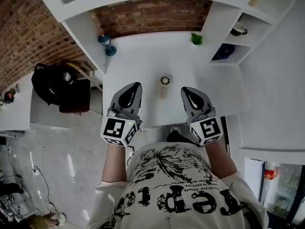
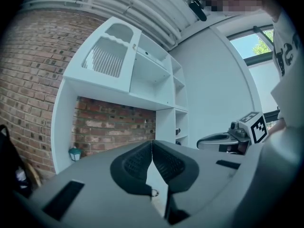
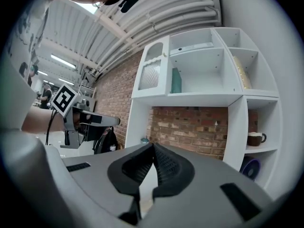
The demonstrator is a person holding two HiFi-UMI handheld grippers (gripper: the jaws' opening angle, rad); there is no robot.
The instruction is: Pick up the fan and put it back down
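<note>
Between my grippers, slightly farther out on white desk (image 1: 143, 56): fan (image 1: 165, 84), small, upright, round head on slim body. Judge it light, rigid plastic, smooth, easily tipped; best pinched across body under head, not on grille. Left gripper (image 1: 135, 87) left of it, right gripper (image 1: 187, 90) right of it, both near, not touching. Both jaw pairs pressed together, nothing held.

Bright, even daylight; strong fisheye edges

fan (image 1: 165, 81) white | table (image 1: 138, 61) white | wall (image 1: 152, 14) red brick | backpack (image 1: 50, 82) black | plant (image 1: 196, 39) green
</note>
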